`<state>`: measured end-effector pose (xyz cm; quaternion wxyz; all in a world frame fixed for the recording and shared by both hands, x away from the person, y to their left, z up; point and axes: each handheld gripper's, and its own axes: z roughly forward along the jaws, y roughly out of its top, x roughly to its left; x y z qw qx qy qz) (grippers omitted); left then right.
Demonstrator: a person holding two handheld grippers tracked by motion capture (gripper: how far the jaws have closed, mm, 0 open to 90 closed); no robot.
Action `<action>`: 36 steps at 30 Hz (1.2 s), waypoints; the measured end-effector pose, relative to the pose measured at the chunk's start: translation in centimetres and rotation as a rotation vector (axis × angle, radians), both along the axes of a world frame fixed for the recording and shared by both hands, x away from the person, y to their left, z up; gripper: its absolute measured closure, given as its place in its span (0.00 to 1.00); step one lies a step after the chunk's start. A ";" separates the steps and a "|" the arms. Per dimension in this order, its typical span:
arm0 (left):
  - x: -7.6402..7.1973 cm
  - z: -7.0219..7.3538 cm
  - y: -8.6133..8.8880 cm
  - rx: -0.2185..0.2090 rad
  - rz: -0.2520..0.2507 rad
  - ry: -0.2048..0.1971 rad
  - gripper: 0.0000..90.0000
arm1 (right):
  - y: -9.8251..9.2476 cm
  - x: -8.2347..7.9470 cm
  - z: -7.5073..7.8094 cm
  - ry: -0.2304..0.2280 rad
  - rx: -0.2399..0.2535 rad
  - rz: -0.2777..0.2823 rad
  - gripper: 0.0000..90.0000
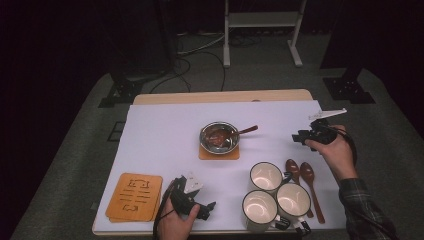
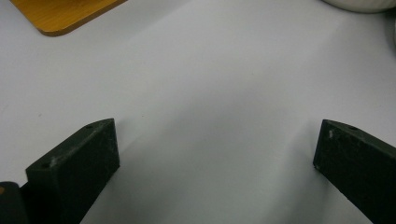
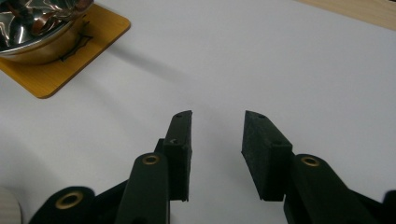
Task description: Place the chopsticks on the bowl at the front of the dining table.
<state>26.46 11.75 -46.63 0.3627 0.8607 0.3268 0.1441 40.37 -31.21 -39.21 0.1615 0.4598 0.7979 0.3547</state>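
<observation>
Currently my right claw (image 1: 299, 136), empty and part open, hovers right of the bowl (image 1: 219, 137), whose spoon handle (image 1: 248, 130) points toward it; left claw (image 1: 209, 210) wide open, farther.

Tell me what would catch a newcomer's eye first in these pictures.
Probably the shiny metal bowl on its orange coaster mid-table, a wooden spoon resting in it. Next, three white mugs clustered near the front edge, with two spare spoons beside them. The left gripper and right gripper hold nothing.

Black claws (image 3: 217, 140) over a white sheet (image 1: 165, 135), silver bowl (image 1: 219, 136) on an orange coaster (image 1: 218, 153), brown spoons (image 1: 307, 175).
</observation>
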 end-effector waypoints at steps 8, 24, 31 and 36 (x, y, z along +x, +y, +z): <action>0.0 0.0 0.0 0.000 0.001 0.000 0.00 | -0.8 -0.5 -0.5 0.000 -0.001 -0.021 0.67; 0.0 0.0 0.0 0.003 0.000 -0.003 0.00 | -2.8 -1.0 -1.5 0.010 -0.002 -0.062 0.65; 0.0 0.0 0.0 0.003 -0.001 -0.002 0.00 | -3.1 -1.2 -1.9 0.014 -0.004 -0.065 0.64; 0.0 0.0 0.0 0.002 0.000 -0.001 0.00 | -3.5 -1.6 -1.8 0.015 0.001 -0.071 0.63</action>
